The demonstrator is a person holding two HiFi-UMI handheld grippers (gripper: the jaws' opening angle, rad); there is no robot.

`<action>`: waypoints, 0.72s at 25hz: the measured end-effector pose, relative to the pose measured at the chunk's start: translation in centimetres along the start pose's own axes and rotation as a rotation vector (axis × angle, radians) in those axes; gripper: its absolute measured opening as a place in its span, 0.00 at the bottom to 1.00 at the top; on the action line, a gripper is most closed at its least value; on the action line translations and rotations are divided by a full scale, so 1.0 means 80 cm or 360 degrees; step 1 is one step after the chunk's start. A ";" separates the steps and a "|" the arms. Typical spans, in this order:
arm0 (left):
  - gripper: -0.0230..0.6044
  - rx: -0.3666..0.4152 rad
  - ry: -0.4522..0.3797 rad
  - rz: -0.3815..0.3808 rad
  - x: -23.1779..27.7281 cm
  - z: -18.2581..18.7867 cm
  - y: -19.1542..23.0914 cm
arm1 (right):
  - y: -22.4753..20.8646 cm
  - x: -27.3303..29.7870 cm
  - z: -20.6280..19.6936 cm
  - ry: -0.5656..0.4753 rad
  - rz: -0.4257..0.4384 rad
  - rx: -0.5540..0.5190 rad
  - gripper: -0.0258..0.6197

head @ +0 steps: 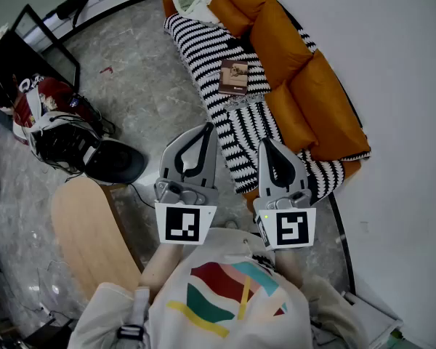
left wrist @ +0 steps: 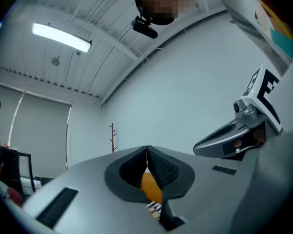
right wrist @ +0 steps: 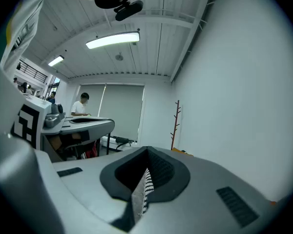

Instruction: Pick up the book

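As seems, left claw (left wrist: 147,149), right claw (right wrist: 147,151) shut

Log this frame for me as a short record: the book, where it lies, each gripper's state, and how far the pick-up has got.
book: lying flat, cover up
support: striped throw over the seat of the orange sofa
left gripper: jaws together, nothing held, apart from the book
right gripper: jaws together, nothing held, apart from the book
progress: book not yet touched
nearby: wooden board at the person's left
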State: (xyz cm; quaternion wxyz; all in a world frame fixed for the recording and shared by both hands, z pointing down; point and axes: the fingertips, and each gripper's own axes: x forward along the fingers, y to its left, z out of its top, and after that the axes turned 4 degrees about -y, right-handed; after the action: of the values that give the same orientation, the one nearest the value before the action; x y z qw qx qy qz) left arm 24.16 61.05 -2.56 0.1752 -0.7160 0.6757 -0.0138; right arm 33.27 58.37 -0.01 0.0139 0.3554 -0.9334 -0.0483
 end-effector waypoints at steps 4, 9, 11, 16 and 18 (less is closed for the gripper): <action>0.05 -0.0016 0.0001 0.0021 0.004 -0.005 0.010 | -0.002 0.006 -0.003 0.0004 0.0007 0.0047 0.06; 0.05 -0.0009 0.0002 0.0024 0.003 -0.010 0.013 | 0.009 0.002 -0.012 0.0021 0.0020 0.0064 0.06; 0.05 -0.0028 0.0038 0.0032 0.002 -0.016 0.015 | 0.010 0.005 -0.012 0.0026 0.0000 0.0020 0.06; 0.05 -0.0051 0.0044 0.0061 -0.005 -0.020 0.029 | 0.025 0.014 -0.004 0.0004 0.0062 -0.0037 0.06; 0.05 -0.0085 0.0025 0.0086 -0.009 -0.021 0.041 | 0.033 0.019 -0.003 0.0001 0.0086 -0.0029 0.06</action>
State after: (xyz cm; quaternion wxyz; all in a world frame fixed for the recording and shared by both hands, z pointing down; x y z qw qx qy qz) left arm 20.52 61.32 -1.72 0.1509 -0.7017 0.6964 0.0034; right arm 30.41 59.30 0.45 0.0187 0.3300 -0.9421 -0.0563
